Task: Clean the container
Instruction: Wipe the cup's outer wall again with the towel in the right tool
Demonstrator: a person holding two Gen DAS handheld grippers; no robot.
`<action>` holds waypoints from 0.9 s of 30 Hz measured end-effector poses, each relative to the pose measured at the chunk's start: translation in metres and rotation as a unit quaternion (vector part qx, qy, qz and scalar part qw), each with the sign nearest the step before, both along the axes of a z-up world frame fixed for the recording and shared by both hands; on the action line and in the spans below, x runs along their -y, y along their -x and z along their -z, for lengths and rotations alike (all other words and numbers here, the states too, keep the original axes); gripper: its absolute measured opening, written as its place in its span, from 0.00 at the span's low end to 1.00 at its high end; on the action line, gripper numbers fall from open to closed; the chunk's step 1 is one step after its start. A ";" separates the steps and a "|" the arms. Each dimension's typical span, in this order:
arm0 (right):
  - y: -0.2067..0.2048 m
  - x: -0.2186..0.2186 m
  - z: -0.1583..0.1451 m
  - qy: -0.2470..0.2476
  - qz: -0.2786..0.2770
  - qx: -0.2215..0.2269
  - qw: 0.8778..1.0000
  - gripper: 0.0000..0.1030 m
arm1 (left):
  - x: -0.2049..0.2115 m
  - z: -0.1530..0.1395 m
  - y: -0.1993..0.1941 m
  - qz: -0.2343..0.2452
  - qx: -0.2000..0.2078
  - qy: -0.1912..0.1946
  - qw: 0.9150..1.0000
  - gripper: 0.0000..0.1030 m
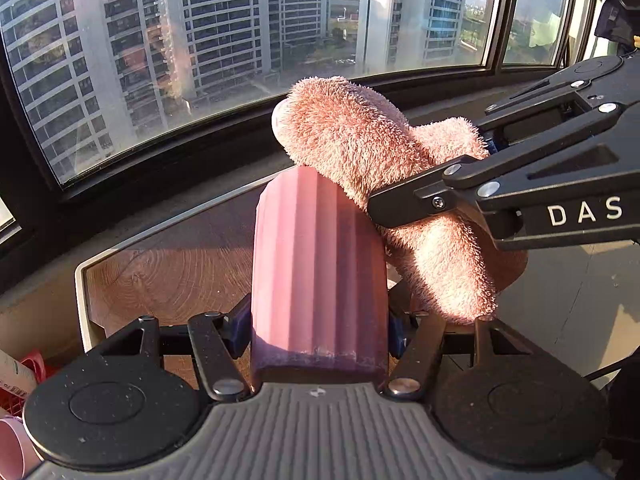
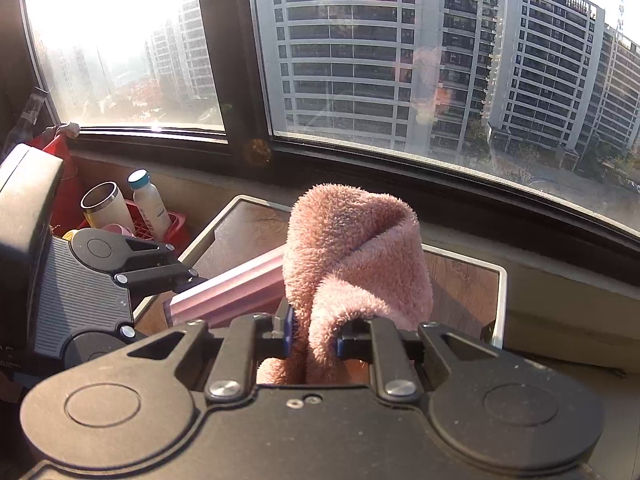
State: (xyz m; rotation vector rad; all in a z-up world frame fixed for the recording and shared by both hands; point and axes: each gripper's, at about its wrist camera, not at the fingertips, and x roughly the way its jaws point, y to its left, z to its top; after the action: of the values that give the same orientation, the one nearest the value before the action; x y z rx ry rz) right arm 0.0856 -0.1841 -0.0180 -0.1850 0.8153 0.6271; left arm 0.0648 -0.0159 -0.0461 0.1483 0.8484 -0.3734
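A pink ribbed container point(image 1: 316, 264) is held lying along my left gripper point(image 1: 318, 330), which is shut on its sides. In the right wrist view the same container point(image 2: 236, 286) shows as a pink bar coming from the left. A fluffy pink cloth point(image 1: 360, 140) rests against the container's far end and right side. My right gripper point(image 2: 314, 334) is shut on that cloth point(image 2: 352, 256), which bunches up above its fingers. The container's opening is hidden behind the cloth.
Both tools hover over a wooden tray table point(image 1: 168, 272) with a white rim point(image 2: 500, 300) by a curved window. At the left sits a red basket point(image 2: 176, 224) with a steel tumbler point(image 2: 105, 204) and a white bottle point(image 2: 149, 204).
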 end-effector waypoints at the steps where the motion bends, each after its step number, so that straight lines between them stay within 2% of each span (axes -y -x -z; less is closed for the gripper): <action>1: 0.000 0.001 0.000 0.000 0.001 0.001 1.000 0.17 | 0.000 -0.001 0.000 0.000 0.000 0.003 1.000 0.60; 18: -0.007 0.007 0.001 0.018 0.028 0.020 0.999 0.17 | 0.002 -0.001 0.004 0.011 0.013 -0.003 1.000 0.60; 22: -0.012 0.011 0.000 0.025 0.050 0.027 0.998 0.17 | 0.004 -0.003 0.007 0.018 0.021 -0.005 1.000 0.60; 27: -0.013 0.018 -0.007 0.004 0.059 0.027 0.998 0.17 | 0.003 0.003 0.002 0.010 0.016 -0.018 1.000 0.60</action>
State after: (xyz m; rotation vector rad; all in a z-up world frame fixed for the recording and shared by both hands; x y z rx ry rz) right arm 0.0989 -0.2020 -0.0108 -0.1586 0.7706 0.5063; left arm 0.0631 -0.0187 -0.0490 0.1964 0.8227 -0.3735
